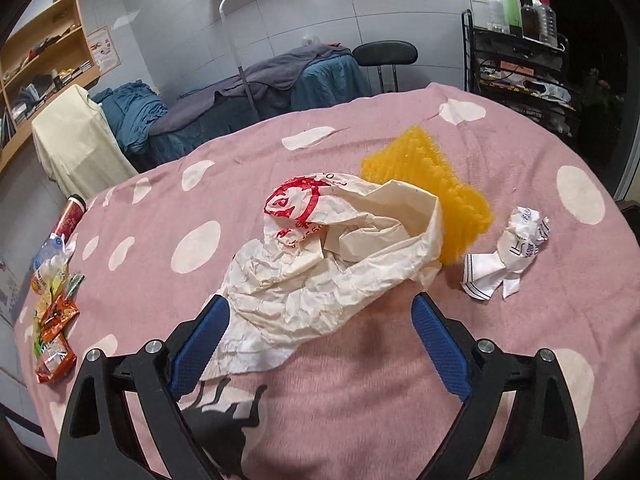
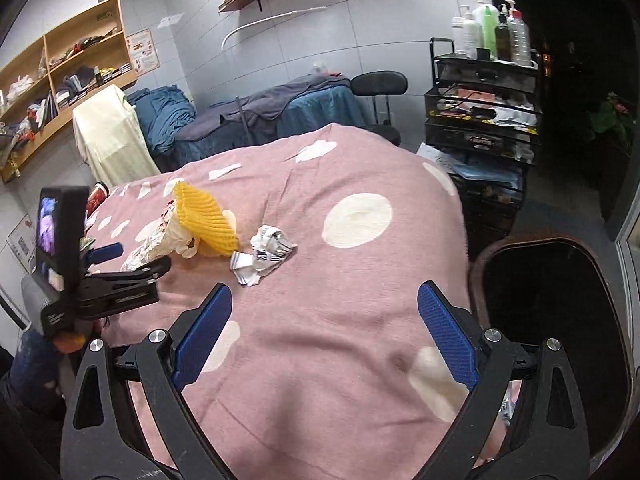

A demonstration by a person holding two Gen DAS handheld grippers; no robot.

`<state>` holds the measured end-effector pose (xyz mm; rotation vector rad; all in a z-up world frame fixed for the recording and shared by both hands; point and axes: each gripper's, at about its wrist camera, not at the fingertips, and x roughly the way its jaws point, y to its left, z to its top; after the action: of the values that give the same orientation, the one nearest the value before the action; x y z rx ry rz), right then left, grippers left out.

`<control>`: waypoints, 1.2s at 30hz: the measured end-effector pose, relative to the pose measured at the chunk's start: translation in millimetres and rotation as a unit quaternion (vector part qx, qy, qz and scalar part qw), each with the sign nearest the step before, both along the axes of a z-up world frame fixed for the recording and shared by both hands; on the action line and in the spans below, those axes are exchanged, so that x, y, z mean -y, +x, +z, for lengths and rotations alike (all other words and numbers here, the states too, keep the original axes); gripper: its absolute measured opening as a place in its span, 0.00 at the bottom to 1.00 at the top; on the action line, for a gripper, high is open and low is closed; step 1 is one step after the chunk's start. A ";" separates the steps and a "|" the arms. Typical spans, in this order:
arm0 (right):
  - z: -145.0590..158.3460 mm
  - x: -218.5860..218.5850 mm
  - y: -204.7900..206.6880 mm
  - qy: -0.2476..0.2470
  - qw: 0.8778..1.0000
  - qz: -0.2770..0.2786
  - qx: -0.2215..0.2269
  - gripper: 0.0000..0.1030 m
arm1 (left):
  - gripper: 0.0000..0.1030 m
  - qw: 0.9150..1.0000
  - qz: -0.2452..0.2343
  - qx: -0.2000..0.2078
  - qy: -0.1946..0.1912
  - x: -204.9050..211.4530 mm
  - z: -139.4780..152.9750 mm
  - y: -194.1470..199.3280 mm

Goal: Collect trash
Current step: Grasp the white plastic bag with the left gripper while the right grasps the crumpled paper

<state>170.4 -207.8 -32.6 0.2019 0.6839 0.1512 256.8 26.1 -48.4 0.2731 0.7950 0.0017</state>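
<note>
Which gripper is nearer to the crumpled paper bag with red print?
Left. The left gripper is open around the paper bag's near end; the right gripper hangs open over bare blanket, well short of it.

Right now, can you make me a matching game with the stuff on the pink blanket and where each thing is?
Things:
1. paper bag
2. yellow net
3. crumpled paper
4. snack wrappers

Places:
A. at the blanket's left edge
B. right of the bag, alone
C. partly under the bag, behind it
D. between the open fingers of the left hand-held gripper

Pairs: 1-D, 2-C, 3-B, 4-A
</note>
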 end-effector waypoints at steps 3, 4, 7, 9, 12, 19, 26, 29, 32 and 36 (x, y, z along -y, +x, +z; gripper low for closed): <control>-2.1 -10.8 9.7 0.000 1.000 0.012 -0.014 0.90 | 0.57 1.000 0.002 -0.027 -0.009 -3.2 -8.9 11.4; -1.8 -12.3 12.4 -0.001 1.000 0.014 -0.016 0.90 | 0.47 0.999 0.006 -0.035 -0.020 -7.6 -10.6 13.1; -3.3 -20.2 21.5 -0.007 0.999 0.023 -0.024 0.90 | 0.30 0.997 0.018 -0.015 -0.080 -27.3 -2.4 4.0; -5.4 -20.9 27.9 -0.009 0.999 0.027 -0.033 0.90 | 0.27 0.993 0.026 0.009 -0.118 -41.4 5.7 -8.3; -9.0 -27.3 41.4 -0.015 0.998 0.039 -0.051 0.90 | 0.21 0.986 0.048 0.027 -0.157 -57.5 11.5 -25.4; -19.2 -52.3 65.6 -0.047 0.992 0.081 -0.087 0.90 | 0.14 0.968 0.077 0.060 -0.231 -79.0 20.6 -63.2; -26.1 -71.4 100.2 -0.075 0.985 0.105 -0.111 0.76 | 0.14 0.962 0.083 0.082 -0.245 -83.4 30.3 -82.8; -32.4 -76.0 115.0 -0.079 0.983 0.107 -0.128 0.70 | 0.14 0.961 0.083 0.086 -0.248 -81.4 30.9 -90.7; -40.3 -78.4 126.6 -0.074 0.980 0.111 -0.149 0.55 | 0.14 0.960 0.080 0.086 -0.256 -81.0 29.9 -97.5; -46.4 -76.4 130.2 -0.060 0.979 0.115 -0.158 0.27 | 0.14 0.959 0.075 0.085 -0.261 -77.6 27.7 -102.4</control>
<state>300.6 -131.4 -79.0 0.0292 1.0306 0.3036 154.4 103.7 -20.7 -0.2868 0.6176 -0.0415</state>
